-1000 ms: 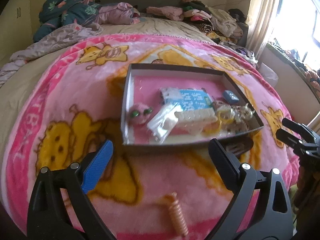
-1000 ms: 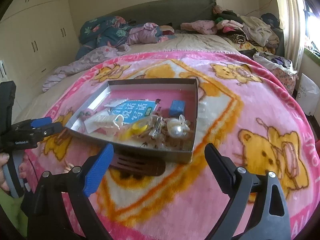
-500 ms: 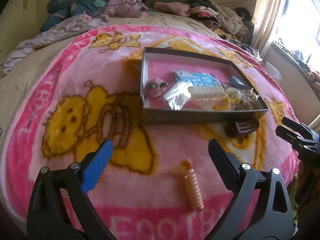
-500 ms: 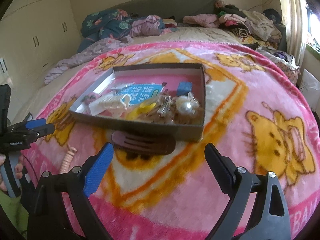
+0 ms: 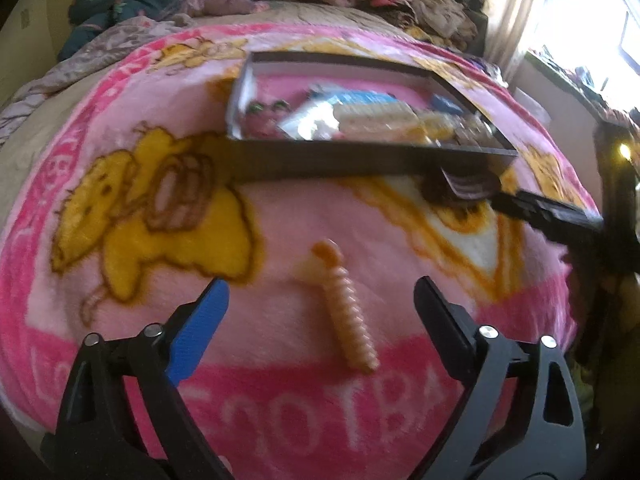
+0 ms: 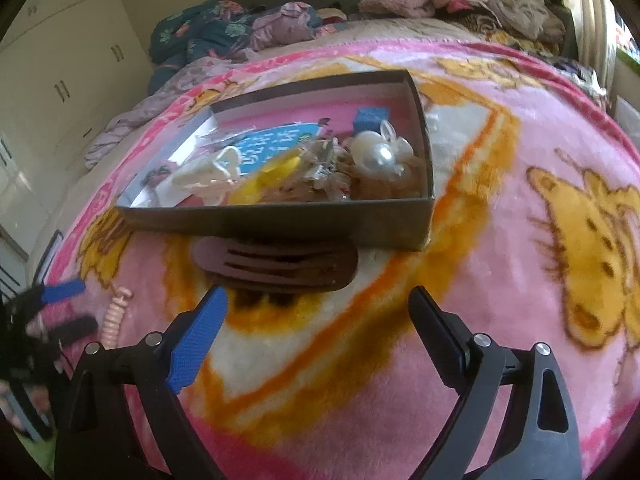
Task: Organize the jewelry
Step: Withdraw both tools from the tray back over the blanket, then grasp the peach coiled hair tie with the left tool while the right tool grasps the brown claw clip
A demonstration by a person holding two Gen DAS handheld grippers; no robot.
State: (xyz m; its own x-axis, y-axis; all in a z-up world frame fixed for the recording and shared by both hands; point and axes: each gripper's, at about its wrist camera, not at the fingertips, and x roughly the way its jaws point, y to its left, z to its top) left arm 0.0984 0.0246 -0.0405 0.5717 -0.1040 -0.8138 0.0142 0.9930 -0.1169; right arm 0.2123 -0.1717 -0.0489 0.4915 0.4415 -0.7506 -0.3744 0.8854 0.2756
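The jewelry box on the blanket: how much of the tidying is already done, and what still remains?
Many pieces already lie in the box. Two remain on the blanket: a brown hair clip before the box's front wall and a peach spiral hair tie. Nothing is in hand: the left hand-held gripper is closing with the tie between its fingers but untouched; the right hand-held gripper is closing just short of the clip.

Black left gripper frame, silver screws, one blue-padded finger
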